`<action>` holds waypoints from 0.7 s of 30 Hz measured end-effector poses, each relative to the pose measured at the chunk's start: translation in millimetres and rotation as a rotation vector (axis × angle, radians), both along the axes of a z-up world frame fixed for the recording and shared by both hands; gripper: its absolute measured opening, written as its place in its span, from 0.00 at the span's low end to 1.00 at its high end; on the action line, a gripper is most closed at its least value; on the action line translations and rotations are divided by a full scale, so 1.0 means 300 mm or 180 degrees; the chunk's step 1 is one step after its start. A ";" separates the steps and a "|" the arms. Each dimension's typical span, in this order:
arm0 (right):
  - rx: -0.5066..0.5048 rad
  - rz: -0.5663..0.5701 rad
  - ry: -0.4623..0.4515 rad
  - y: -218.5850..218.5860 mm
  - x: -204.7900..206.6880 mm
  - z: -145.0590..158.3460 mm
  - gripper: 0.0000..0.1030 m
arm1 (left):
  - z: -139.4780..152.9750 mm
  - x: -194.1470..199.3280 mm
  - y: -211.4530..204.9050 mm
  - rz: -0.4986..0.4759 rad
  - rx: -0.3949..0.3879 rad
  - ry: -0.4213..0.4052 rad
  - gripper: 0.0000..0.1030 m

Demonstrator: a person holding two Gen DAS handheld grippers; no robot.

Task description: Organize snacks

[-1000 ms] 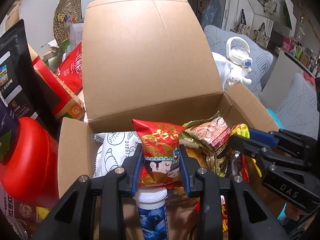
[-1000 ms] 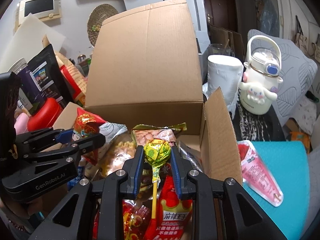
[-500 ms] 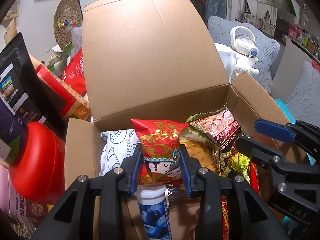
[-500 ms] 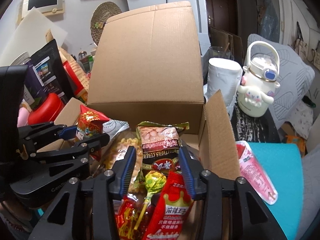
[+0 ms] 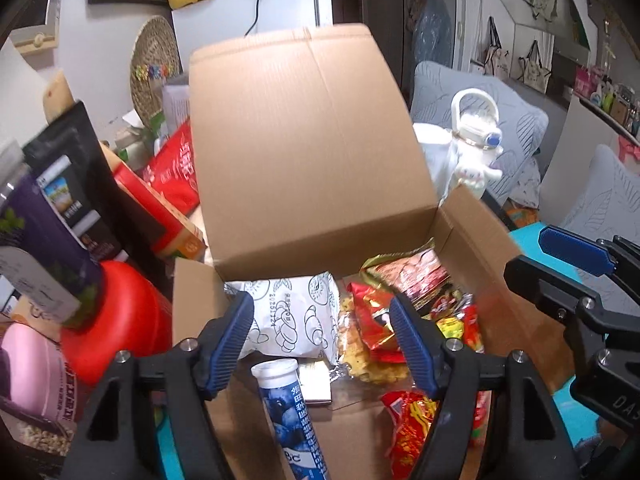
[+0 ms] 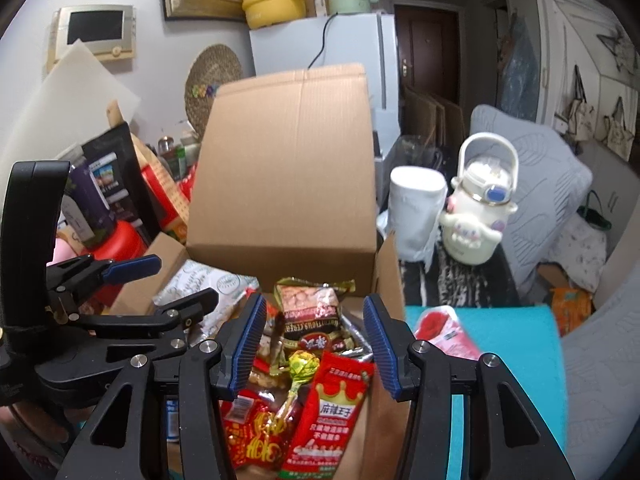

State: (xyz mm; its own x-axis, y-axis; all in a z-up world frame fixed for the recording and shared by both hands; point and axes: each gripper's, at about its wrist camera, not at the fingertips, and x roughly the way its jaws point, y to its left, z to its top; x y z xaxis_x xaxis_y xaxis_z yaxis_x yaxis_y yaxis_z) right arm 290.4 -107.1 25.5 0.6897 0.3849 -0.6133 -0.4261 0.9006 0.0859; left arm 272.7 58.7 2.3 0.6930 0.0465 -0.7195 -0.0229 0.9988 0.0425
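Left wrist view: left tool [image 5: 322, 330] has its jaws opening, nothing pinched; the white bun pack [image 5: 290, 320] and the red-gold pack [image 5: 370, 326] lie below and beyond the pads, not touching them. A blue tube [image 5: 290, 412] stands just under the tool, cap up, inside the box [image 5: 308, 140]. Tall rear flap upright; side flaps splayed.

Right wrist view: right tool [image 6: 312, 346] also opening, moderately wide, empty. Under it a lollipop [image 6: 300, 366] lies on top of the heap, beside a red crown pack [image 6: 332, 408] and a nut pack [image 6: 310, 308]. All rest loose in the box. A pink pack [image 6: 440, 330] lies outside the box on the teal bench [image 6: 500, 360], just right of the box wall.

Judgement: both drops look done; snacks are in the box, piled rather than ordered. Step in hand is clearing out of the box.

Doing it well:
- Lift straight out with jaws apart so no wrapper edge drags on a pad.
- Keep both tools apart; they sit close over the same opening.
- Mind the rear flap and the right side flap on the way out.
- Pink pack looks like the next pick; take it by its near edge, flat on the bench.
- Lollipop stick may snag; steer wide of it.
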 end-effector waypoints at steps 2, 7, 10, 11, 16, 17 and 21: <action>-0.0001 -0.0005 -0.0057 -0.004 -0.018 0.029 0.49 | 0.044 -0.023 0.000 0.0021 0.0006 -0.0087 0.68; 0.0029 -0.0016 -0.0248 -0.018 -0.083 0.116 0.49 | 0.134 -0.083 0.004 0.0034 -0.0002 -0.0264 0.68; 0.0051 -0.0015 -0.0359 -0.029 -0.127 0.164 0.49 | 0.196 -0.146 0.003 0.0029 -0.0002 -0.0411 0.68; 0.0062 -0.0012 -0.0410 -0.032 -0.148 0.183 0.49 | 0.216 -0.164 0.001 0.0026 -0.0003 -0.0459 0.68; 0.0145 -0.0003 -0.0624 -0.052 -0.246 0.256 0.57 | 0.301 -0.262 -0.011 0.0021 0.0021 -0.0678 0.68; 0.0156 -0.0003 -0.0648 -0.055 -0.261 0.264 0.57 | 0.318 -0.287 -0.016 0.0020 0.0029 -0.0719 0.68; 0.0221 0.0002 -0.0768 -0.070 -0.358 0.304 0.65 | 0.367 -0.386 -0.024 0.0018 0.0040 -0.0893 0.68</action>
State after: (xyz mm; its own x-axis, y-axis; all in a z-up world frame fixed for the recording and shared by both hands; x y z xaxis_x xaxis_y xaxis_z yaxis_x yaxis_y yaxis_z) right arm 183.0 -128.0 116.7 0.8127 0.4209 -0.4028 -0.4425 0.8957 0.0433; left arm 156.8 51.5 112.4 0.8647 0.0587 -0.4988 -0.0412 0.9981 0.0461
